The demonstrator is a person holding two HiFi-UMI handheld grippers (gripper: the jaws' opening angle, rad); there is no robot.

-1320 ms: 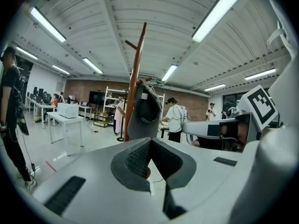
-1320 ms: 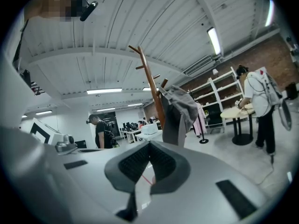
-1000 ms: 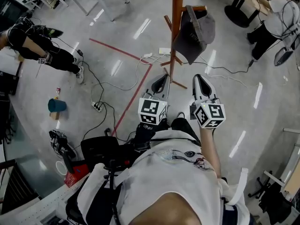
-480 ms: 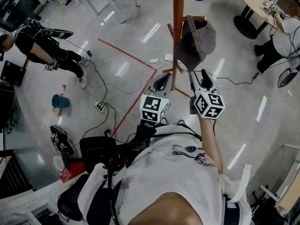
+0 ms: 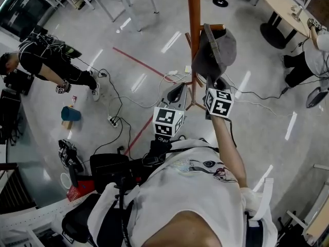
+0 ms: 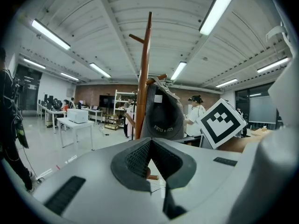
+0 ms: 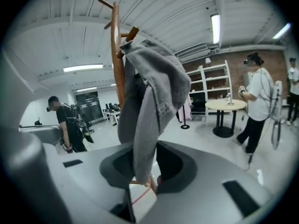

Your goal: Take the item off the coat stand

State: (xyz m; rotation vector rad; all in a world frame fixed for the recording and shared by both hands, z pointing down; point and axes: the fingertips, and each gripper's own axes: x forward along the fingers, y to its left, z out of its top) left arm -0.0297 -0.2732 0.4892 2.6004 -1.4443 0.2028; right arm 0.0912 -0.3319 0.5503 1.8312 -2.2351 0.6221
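Observation:
A grey cap (image 5: 218, 48) hangs from a peg of the wooden coat stand (image 5: 194, 35). My right gripper (image 5: 215, 85) reaches up to the cap's lower edge. In the right gripper view the cap's brim (image 7: 147, 125) hangs down between the jaws of the right gripper (image 7: 145, 171), which are closing, with a gap still showing on each side of the brim. My left gripper (image 5: 176, 90) is held lower, left of the pole, shut and empty. In the left gripper view the cap (image 6: 162, 118) and the stand (image 6: 143, 78) lie ahead of the left gripper (image 6: 149, 146).
Cables (image 5: 154, 81) and a red tape line (image 5: 136, 59) cross the floor round the stand's foot. A person in black (image 5: 46, 66) bends at the left, another person (image 5: 318, 48) stands at the right by a round table (image 5: 282, 1). A blue bin (image 5: 71, 113) sits left.
My right gripper has risen from waist height to the cap, opened, and now has the brim between its jaws. The left gripper has stayed low and shut.

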